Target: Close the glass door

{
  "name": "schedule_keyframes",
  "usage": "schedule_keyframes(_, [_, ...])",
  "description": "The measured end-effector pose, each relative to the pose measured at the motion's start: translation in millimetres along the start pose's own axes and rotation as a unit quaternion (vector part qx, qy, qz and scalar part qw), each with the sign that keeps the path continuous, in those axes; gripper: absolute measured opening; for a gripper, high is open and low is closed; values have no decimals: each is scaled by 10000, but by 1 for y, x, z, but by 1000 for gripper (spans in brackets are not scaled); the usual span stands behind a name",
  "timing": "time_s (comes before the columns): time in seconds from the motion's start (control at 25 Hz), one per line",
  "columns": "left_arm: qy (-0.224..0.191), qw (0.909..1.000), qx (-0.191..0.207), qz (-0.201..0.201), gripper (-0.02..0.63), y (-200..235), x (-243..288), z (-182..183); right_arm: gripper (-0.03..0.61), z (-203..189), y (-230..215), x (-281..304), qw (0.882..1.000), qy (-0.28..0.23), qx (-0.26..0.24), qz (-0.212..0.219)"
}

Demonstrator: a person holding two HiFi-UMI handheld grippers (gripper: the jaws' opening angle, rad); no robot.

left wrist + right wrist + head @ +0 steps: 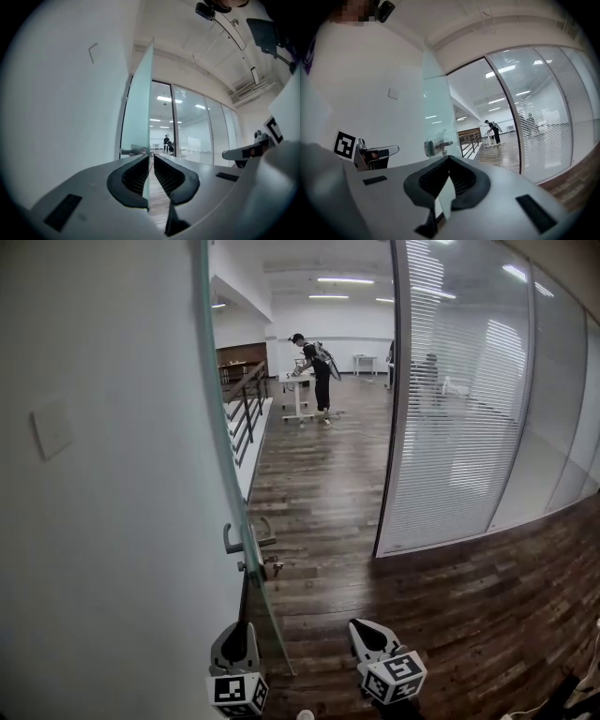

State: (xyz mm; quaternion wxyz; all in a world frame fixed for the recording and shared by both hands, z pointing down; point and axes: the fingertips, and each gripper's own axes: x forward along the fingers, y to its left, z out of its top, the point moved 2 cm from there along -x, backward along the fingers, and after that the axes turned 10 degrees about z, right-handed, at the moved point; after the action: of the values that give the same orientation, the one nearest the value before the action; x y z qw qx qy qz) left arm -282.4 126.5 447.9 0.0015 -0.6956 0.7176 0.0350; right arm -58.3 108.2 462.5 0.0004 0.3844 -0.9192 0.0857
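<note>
The glass door (220, 409) stands open, seen almost edge-on against the white wall, with a metal lever handle (246, 542) on it. My left gripper (242, 620) is at the door's free edge below the handle. In the left gripper view the pale green pane (140, 108) runs straight between the jaws, and the left gripper (151, 157) is shut on that edge, with the handle (133, 150) just beyond. My right gripper (356, 624) hangs to the right of the door, apart from it, shut with nothing in it. The right gripper view shows the right gripper (448, 158), the door (436, 103) and its handle (436, 146) ahead.
A white wall (94, 474) with a switch plate (52, 432) is close on the left. A frosted glass partition with blinds (469, 399) curves along the right, its dark frame (389, 427) beside the doorway. Beyond are a wooden floor (328, 484), a railing (246, 409) and a person (319, 371) at a table.
</note>
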Motion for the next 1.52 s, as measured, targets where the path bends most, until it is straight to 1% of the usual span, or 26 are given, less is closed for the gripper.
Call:
schedule_keyframes(0.08, [26, 9991, 412, -102, 41, 23, 28, 2, -9, 2, -12, 15, 10000, -1, 2, -96])
schedule_keyframes(0.16, [38, 9950, 965, -243, 61, 43, 52, 4, -9, 2, -20, 26, 9998, -7, -22, -174])
schedule_keyframes(0.2, [44, 9909, 1302, -338, 76, 51, 65, 6, -9, 3, -23, 30, 9997, -34, -30, -221])
schedule_keyframes(0.24, [70, 9845, 1691, -462, 90, 58, 79, 7, -9, 5, -27, 35, 9996, -73, -29, -274])
schedule_keyframes(0.28, [120, 9751, 2128, -607, 105, 63, 94, 6, -9, 9, -31, 40, 9994, -114, -20, -335])
schedule_keyframes(0.32, [192, 9624, 2598, -765, 122, 66, 109, 4, -9, 12, -34, 44, 9991, -149, -6, -402])
schedule_keyframes(0.36, [277, 9462, 3088, -926, 142, 69, 124, 0, -9, 15, -37, 49, 9987, -176, 6, -468])
schedule_keyframes(0.4, [360, 9265, 3586, -1083, 164, 71, 138, -6, -9, 18, -41, 53, 9984, -196, 13, -530])
schedule_keyframes(0.44, [436, 9046, 4058, -1230, 191, 73, 152, -13, -9, 19, -44, 58, 9980, -213, 16, -590])
schedule_keyframes(0.48, [499, 8835, 4457, -1355, 202, 75, 166, -20, -9, 20, -47, 62, 9976, -228, 19, -652])
schedule_keyframes(0.52, [543, 8657, 4757, -1458, 202, 78, 178, -26, -9, 21, -51, 66, 9971, -243, 25, -718])
schedule_keyframes(0.64, [513, 8256, 5343, -1743, 202, 86, 203, -38, -9, 22, -57, 73, 9955, -263, 28, -913])
schedule_keyframes(0.76, [312, 7801, 5901, -2054, 202, 83, 214, -39, -9, 25, -62, 74, 9941, -266, 35, -1055])
schedule_keyframes(0.8, [250, 7678, 6032, -2143, 202, 79, 217, -39, -9, 26, -65, 75, 9937, -274, 51, -1083])
schedule_keyframes(0.84, [204, 7577, 6133, -2220, 202, 75, 220, -39, -9, 27, -67, 77, 9935, -285, 68, -1096])
schedule_keyframes(0.88, [172, 7505, 6201, -2276, 201, 72, 222, -39, -9, 29, -69, 79, 9936, -302, 82, -1089])
schedule_keyframes(0.92, [154, 7470, 6232, -2311, 201, 69, 225, -39, -9, 32, -69, 82, 9938, -326, 93, -1061])
schedule_keyframes(0.96, [148, 7470, 6225, -2332, 201, 66, 228, -39, -9, 36, -68, 86, 9942, -361, 98, -1005])
schedule_keyframes(1.08, [168, 7533, 6125, -2389, 201, 57, 233, -39, -9, 52, -59, 97, 9966, -498, 56, -660])
schedule_keyframes(1.16, [196, 7547, 6085, -2445, 201, 55, 232, -41, -9, 63, -49, 103, 9974, -571, -40, -443])
schedule_keyframes(1.28, [208, 7552, 6036, -2550, 201, 50, 235, -43, -9, 68, -45, 111, 9978, -591, -106, -293])
schedule_keyframes(1.4, [292, 7468, 6113, -2602, 201, 49, 234, -43, -9, 67, -37, 119, 9984, -530, -111, -144])
schedule_keyframes(1.48, [345, 7367, 6211, -2649, 201, 49, 233, -44, -9, 68, -30, 123, 9985, -539, -137, -31])
schedule_keyframes(1.52, [364, 7302, 6267, -2697, 201, 49, 232, -45, -9, 70, -27, 125, 9984, -548, -155, 13])
